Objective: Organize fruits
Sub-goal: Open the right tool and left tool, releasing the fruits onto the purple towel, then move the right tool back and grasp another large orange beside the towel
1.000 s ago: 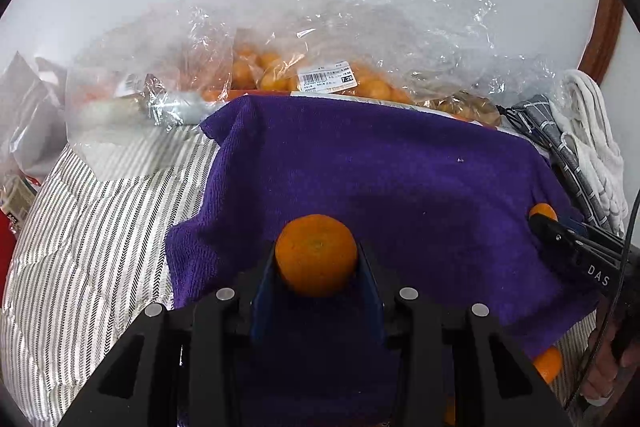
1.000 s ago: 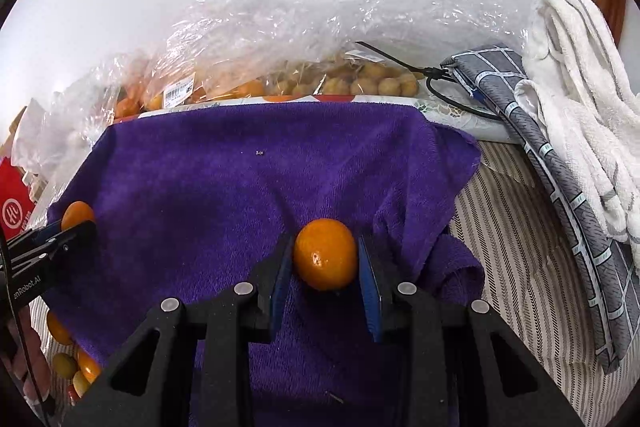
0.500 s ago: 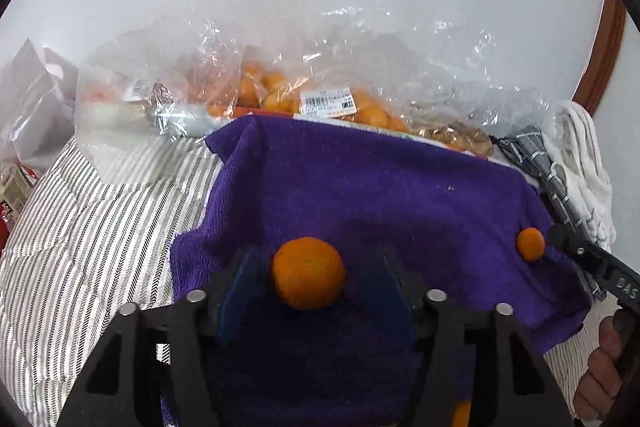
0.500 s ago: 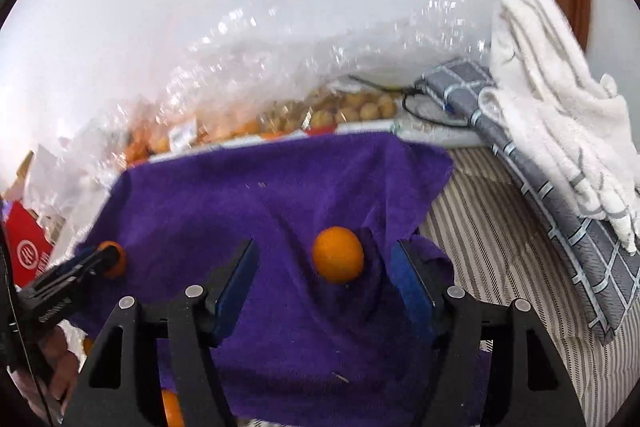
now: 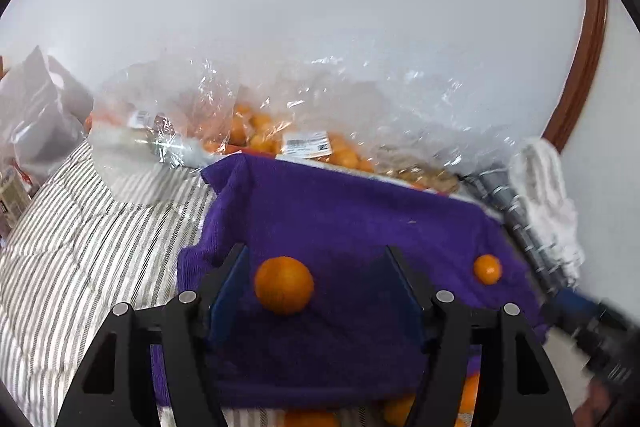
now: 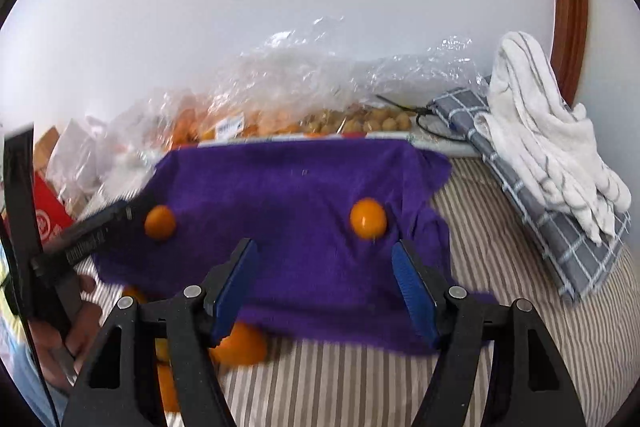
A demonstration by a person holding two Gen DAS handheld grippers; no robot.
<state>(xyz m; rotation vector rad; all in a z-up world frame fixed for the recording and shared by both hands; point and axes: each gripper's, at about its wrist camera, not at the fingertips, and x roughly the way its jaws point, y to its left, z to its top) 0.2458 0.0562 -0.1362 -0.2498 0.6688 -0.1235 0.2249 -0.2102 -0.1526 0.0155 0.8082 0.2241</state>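
Looking at both claws, each is about half spread with jaws opening and gripping nothing: the left claw [image 5: 316, 283] has an orange [image 5: 284, 285] sitting loose on the purple cloth [image 5: 352, 219] between its jaws, nearer its left jaw without touching, while the right claw [image 6: 324, 283] has its own orange [image 6: 368, 219] just beyond its tips, toward the right jaw. Biggest worry is rolling, since round fruit on a soft rumpled cloth over a striped bed [image 6: 500, 291] could wander off the near edge, where more oranges [image 6: 240, 345] already lie below the claws. Any bump from either claw could start it.
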